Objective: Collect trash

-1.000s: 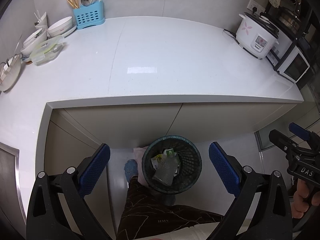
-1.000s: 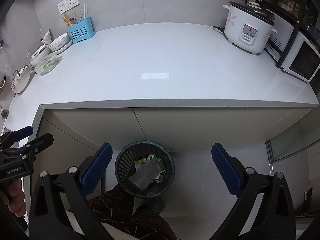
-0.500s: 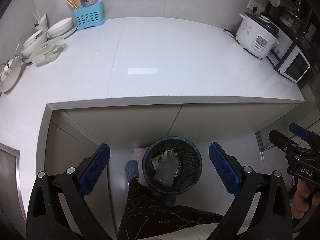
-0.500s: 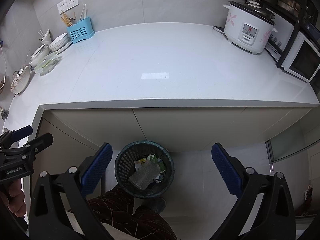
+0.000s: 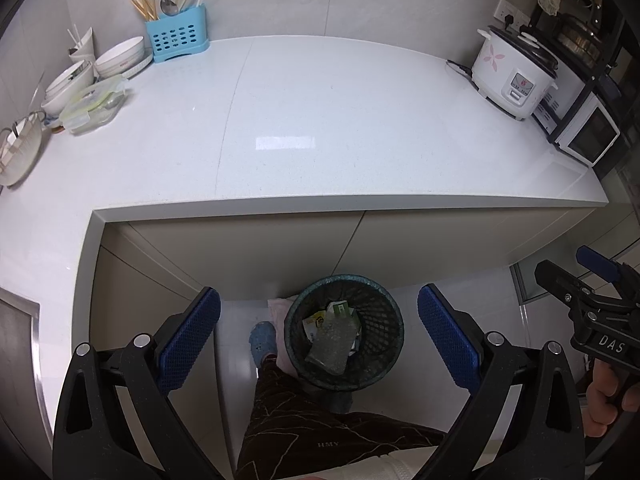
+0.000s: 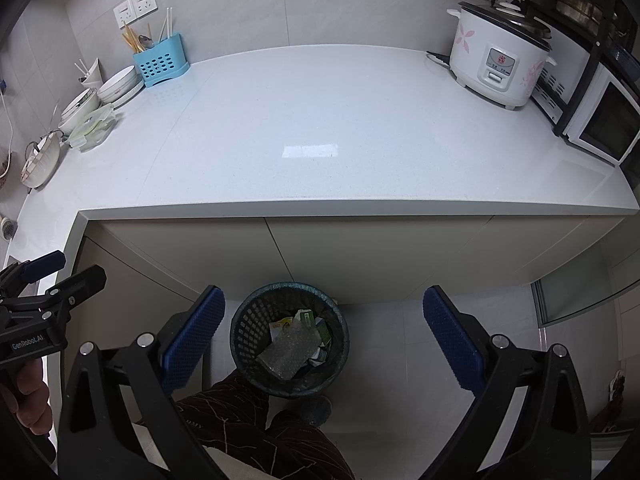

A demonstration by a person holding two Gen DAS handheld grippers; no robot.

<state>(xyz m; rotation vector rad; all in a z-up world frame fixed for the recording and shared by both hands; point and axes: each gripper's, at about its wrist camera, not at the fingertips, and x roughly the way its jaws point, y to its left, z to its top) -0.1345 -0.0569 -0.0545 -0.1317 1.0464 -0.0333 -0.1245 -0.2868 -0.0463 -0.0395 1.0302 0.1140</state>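
A dark mesh trash bin (image 5: 382,312) stands on the floor under the counter edge, also in the right wrist view (image 6: 250,322). It holds a clear bubble-wrap piece (image 5: 332,344) and paper wrappers (image 6: 310,318). My left gripper (image 5: 318,338) is open and empty, held high above the bin. My right gripper (image 6: 322,338) is open and empty, also above the bin. Each gripper shows at the edge of the other's view.
White countertop (image 5: 320,120) carries a rice cooker (image 5: 514,72), a microwave (image 5: 588,132), a blue utensil holder (image 5: 176,36), bowls (image 5: 120,58) and a lidded container (image 5: 94,104). My leg (image 5: 304,412) and blue slipper (image 5: 262,338) are beside the bin.
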